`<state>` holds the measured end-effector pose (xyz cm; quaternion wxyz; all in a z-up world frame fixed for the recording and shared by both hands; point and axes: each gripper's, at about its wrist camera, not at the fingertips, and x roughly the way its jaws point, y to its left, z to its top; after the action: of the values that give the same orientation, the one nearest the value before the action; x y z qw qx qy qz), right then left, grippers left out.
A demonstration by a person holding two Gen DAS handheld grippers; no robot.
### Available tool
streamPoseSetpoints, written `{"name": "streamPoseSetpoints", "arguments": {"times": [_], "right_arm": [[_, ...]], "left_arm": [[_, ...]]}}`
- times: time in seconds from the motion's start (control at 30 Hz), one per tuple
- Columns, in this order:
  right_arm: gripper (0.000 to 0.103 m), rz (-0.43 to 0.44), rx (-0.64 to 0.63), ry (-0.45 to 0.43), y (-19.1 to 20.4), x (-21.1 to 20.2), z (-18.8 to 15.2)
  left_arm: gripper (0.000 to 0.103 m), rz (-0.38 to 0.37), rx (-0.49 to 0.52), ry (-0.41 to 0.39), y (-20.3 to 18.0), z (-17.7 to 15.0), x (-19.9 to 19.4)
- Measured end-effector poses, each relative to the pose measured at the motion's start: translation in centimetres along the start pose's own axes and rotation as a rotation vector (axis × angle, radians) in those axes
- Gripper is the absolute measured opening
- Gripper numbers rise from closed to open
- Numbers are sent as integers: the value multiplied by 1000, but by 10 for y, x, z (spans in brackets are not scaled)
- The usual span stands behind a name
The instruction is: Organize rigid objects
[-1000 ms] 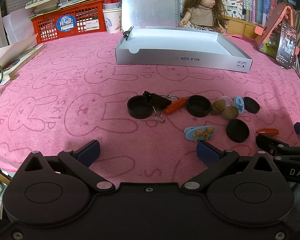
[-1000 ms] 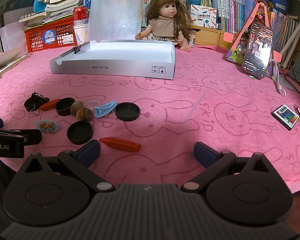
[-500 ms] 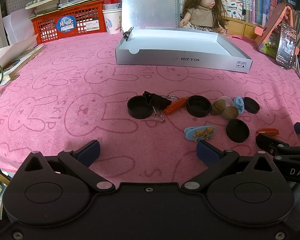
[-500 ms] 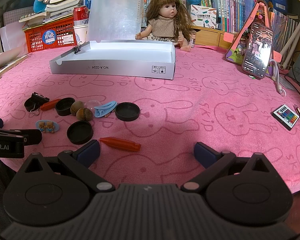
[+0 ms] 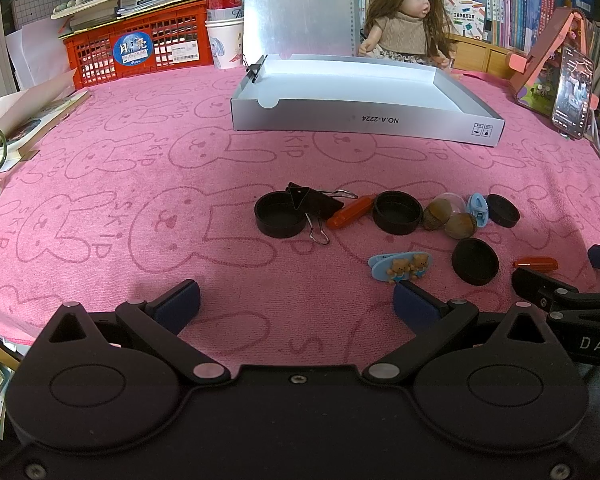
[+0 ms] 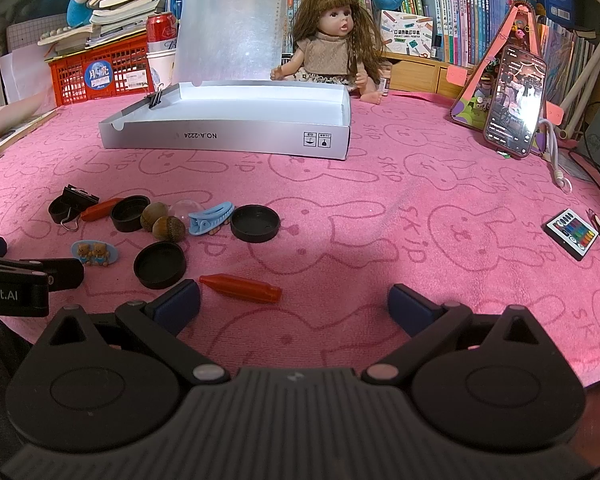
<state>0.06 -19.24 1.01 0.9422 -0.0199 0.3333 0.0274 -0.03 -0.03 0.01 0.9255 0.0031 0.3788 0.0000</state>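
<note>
While both tools gape empty: 4 black caps, 2 acorns, 2 red crayons.

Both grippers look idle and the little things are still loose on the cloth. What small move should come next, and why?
Probably ease the right gripper forward and down onto the red crayon. Both it and the left gripper are open and empty, the crayon lies just ahead of the right one's left finger, apart from the other pieces, and the gray box beyond holds nothing visible.
</note>
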Motion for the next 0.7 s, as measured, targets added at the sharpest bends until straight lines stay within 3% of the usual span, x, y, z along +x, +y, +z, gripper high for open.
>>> {"name": "streamPoseSetpoints", "arguments": {"times": [0.7], "right_arm": [[103, 0, 0, -3, 1, -1, -1]], "left_arm": [[103, 0, 0, -2, 0, 0, 0]]}}
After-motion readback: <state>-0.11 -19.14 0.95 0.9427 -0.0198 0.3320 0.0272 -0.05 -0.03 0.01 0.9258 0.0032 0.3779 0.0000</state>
